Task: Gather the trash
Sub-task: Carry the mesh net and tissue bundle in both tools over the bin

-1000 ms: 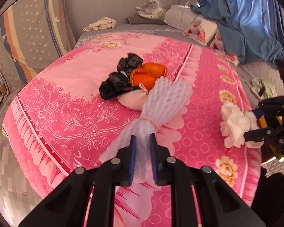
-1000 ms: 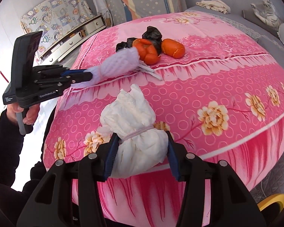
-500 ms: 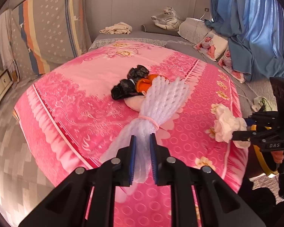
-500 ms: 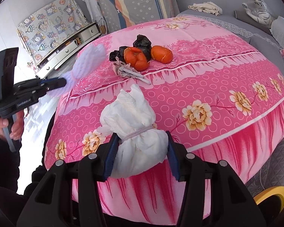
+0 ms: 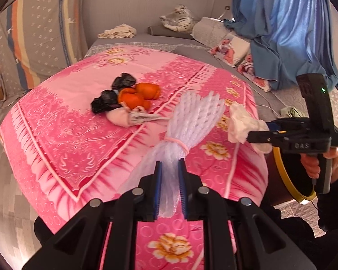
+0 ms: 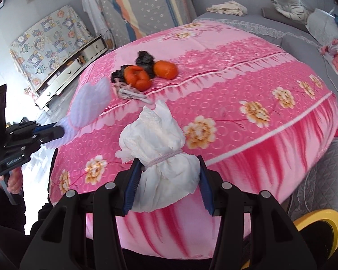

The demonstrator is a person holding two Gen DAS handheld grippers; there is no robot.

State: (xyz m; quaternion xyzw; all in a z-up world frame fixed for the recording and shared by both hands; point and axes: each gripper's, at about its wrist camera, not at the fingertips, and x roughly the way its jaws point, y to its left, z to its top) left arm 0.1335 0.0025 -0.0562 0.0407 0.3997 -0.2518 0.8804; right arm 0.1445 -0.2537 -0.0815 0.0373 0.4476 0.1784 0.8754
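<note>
My left gripper (image 5: 169,175) is shut on a white foam net bundle (image 5: 191,121) tied with a pink band, held above the front of the pink bed. It also shows in the right wrist view (image 6: 87,103). My right gripper (image 6: 167,175) is shut on a white tied tissue bundle (image 6: 160,139), held above the bed's near edge; the bundle also shows in the left wrist view (image 5: 241,126). On the bed lie orange peels (image 5: 137,96), black crumpled bags (image 5: 106,103) and a beige tied bundle (image 5: 124,117).
The pink flowered bedspread (image 6: 247,85) covers a rounded bed. A dark bin with a yellow rim (image 5: 288,180) stands at the bed's right side; its rim also shows in the right wrist view (image 6: 320,222). White drawers (image 6: 74,67) stand far left. Blue curtains (image 5: 281,22) hang at the right.
Both grippers have drawn back from the bed with their bundles still held. The left gripper has swung toward the right, bringing the bin and the right gripper more into its view.
</note>
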